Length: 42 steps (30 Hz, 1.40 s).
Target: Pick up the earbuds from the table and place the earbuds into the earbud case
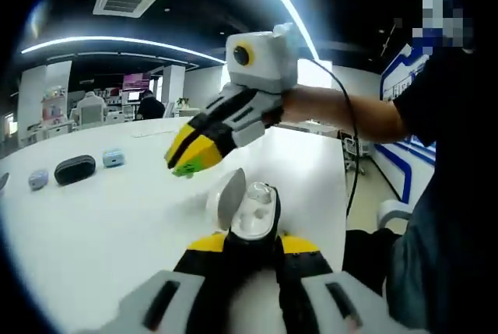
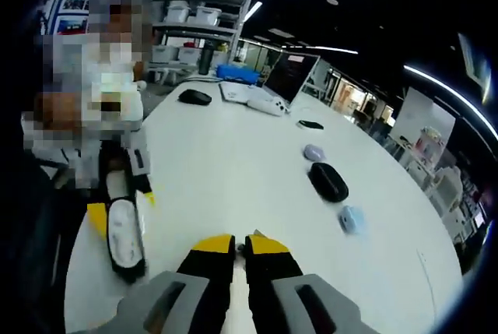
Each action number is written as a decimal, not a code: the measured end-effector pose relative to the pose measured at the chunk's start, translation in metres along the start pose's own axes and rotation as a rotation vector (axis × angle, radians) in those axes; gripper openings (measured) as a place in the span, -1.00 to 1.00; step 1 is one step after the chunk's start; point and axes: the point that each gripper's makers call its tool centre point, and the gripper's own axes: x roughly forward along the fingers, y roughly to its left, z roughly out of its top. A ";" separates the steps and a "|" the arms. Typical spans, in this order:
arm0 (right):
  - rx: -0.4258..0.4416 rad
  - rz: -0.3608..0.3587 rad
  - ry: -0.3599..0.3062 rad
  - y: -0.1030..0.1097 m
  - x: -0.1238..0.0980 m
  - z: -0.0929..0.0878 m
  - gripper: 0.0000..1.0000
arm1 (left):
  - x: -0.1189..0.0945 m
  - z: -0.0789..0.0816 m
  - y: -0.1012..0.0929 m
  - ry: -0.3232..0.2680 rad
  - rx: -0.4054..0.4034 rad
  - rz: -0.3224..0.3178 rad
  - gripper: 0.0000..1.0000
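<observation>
The left gripper (image 1: 253, 244) pinches the open white earbud case (image 1: 250, 209) between its jaws, lid up, above the white table (image 1: 101, 217). The right gripper (image 2: 240, 250) hangs just over the case with jaws nearly pressed together on something small (too tiny to tell if it is an earbud). A black oval pouch (image 2: 327, 181) lies well apart.
</observation>
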 end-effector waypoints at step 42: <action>0.063 -0.014 0.072 0.038 -0.062 -0.057 -0.67 | 0.000 0.002 0.000 -0.003 0.002 0.001 -0.51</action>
